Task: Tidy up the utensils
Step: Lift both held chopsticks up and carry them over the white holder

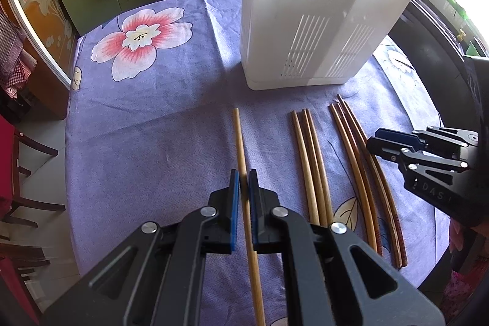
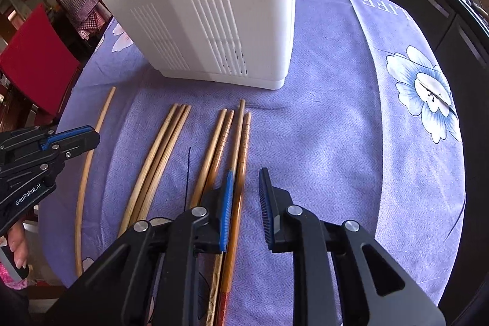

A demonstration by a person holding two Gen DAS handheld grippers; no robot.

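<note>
- utensil holder stands on tablecloth, behind all chopsticks
- single chopstick leftmost, apart from rest
- group of 3 chopsticks to its right
- group of 4 chopsticks rightmost
- all lie w/ tips toward holder

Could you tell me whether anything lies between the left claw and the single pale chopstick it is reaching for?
Nothing visible does. The left claw already straddles the single pale wooden chopstick, one blue pad on each side. The three-chopstick bundle lies apart to its right on the purple floral tablecloth.
</note>
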